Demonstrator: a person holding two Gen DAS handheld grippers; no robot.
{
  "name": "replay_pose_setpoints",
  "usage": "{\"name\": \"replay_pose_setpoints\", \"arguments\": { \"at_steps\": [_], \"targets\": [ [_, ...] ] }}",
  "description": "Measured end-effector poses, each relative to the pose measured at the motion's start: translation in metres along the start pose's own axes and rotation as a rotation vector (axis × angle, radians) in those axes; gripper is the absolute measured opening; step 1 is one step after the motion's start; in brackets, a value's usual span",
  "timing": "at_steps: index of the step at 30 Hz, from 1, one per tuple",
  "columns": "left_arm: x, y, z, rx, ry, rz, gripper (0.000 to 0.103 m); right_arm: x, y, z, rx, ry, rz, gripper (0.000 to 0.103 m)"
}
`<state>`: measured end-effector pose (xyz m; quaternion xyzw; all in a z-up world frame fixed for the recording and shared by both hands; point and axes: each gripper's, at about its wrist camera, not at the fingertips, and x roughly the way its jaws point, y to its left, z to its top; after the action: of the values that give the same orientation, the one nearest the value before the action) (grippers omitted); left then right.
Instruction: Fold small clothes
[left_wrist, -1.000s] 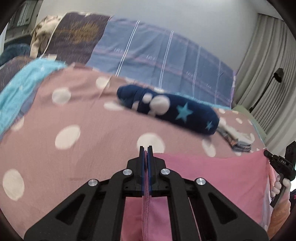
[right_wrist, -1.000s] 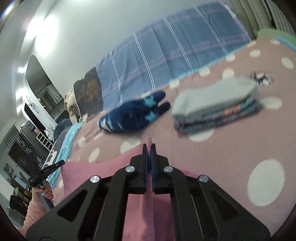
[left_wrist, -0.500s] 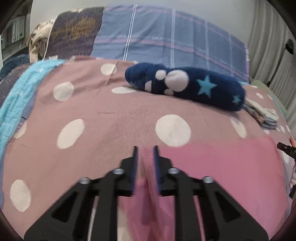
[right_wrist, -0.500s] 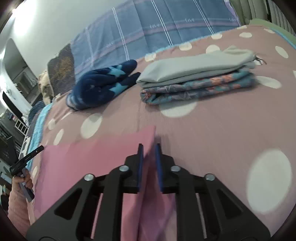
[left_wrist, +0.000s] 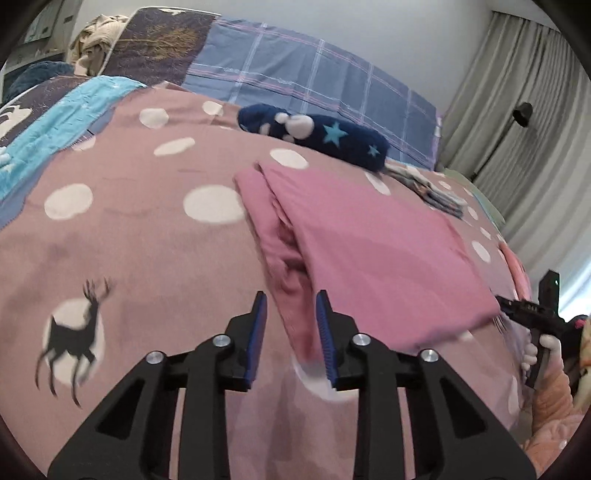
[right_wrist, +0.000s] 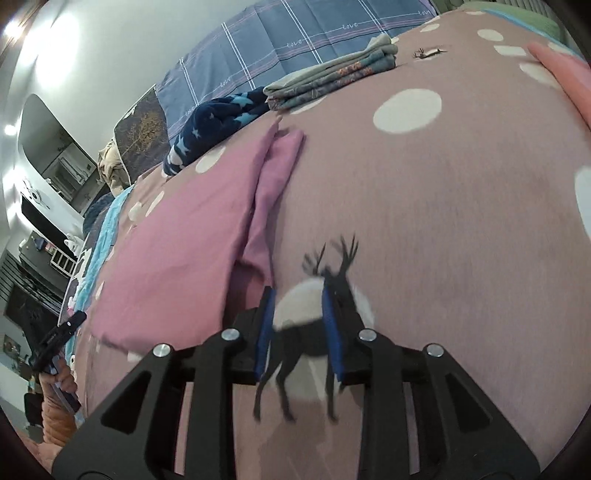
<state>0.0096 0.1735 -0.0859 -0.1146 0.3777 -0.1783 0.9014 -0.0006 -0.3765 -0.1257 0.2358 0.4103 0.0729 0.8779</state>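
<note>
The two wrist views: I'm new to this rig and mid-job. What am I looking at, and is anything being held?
No robot arm here: a person holds one two-finger tool in each hand, and each picture comes from a fisheye camera looking forward along that tool's jaws.

In the left wrist view, the left gripper has its jaws apart, with the near edge of the pink garment showing between them but not pinched. At far right you see the right gripper in the person's hand.

In the right wrist view, the right gripper is also open and holds nothing; the garment lies to its left.

It rests folded on the polka-dot bedspread. Behind it are a navy star-print item and a stack of folded clothes.
</note>
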Motion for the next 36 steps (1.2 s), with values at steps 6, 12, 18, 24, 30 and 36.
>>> {"name": "replay_pose_setpoints", "arguments": {
  "at_steps": [6, 12, 18, 24, 30, 36],
  "targets": [
    [0.012, -0.016, -0.015, 0.032, 0.053, 0.01, 0.029, -0.011, 0.025, -0.018, -0.081, 0.009, 0.033, 0.028],
    [0.025, -0.008, -0.02, -0.017, 0.077, 0.038, 0.037, -0.006, 0.034, -0.025, -0.139, 0.024, 0.046, 0.039],
    [0.018, -0.014, -0.014, -0.056, 0.026, 0.16, 0.0, 0.003, 0.044, -0.018, -0.158, 0.026, 0.026, 0.004],
    [0.017, -0.002, -0.022, -0.02, 0.105, 0.266, 0.0, -0.003, 0.022, -0.026, -0.134, 0.066, -0.042, 0.001],
    [-0.008, 0.003, -0.025, -0.138, 0.103, 0.057, 0.033, -0.018, 0.023, -0.034, -0.035, 0.074, 0.117, 0.021],
    [0.022, -0.016, -0.032, -0.124, 0.124, -0.043, 0.05, 0.012, 0.027, -0.028, 0.073, 0.078, 0.184, 0.059]
  ]
}}
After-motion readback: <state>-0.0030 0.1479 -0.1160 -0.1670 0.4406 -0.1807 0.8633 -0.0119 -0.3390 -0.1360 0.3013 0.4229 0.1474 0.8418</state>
